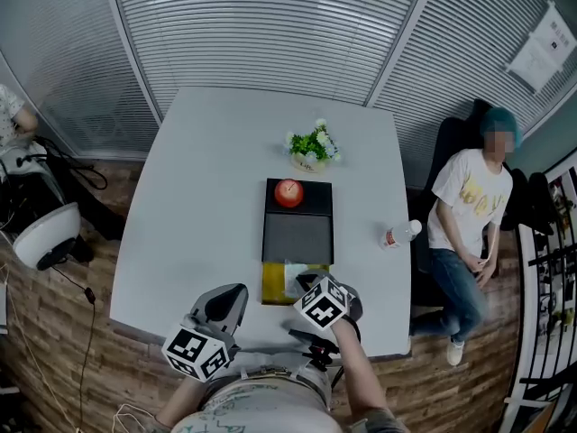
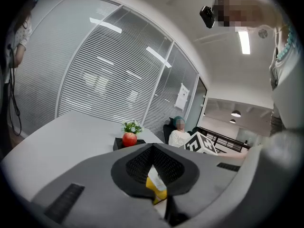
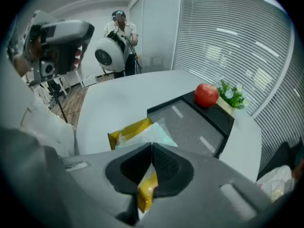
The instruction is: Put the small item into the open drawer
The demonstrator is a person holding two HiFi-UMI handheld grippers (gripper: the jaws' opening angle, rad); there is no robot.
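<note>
The packet lies at the near edge of the tabletop, just before the open drawer. The right gripper hangs over it, clenched and empty. It should spread first, pinch one end, then lift the packet over the drawer's front. The left gripper is clenched too.

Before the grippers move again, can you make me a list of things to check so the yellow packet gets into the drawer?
1. Is the black drawer open? Ok: its grey floor shows.
2. Is there room? Ok: nothing lies on that floor; the round red apple sits on the black top behind it.
3. Is the yellow packet with clear wrap inside? Not ok: it lies on the white table before the drawer's near end.
4. Does the right gripper hold it? Cannot tell: jaws shut, yellow shows in the slit below them.
5. Is the left gripper clear of the drawer? Ok: it hangs at the table's near edge, jaws together.
</note>
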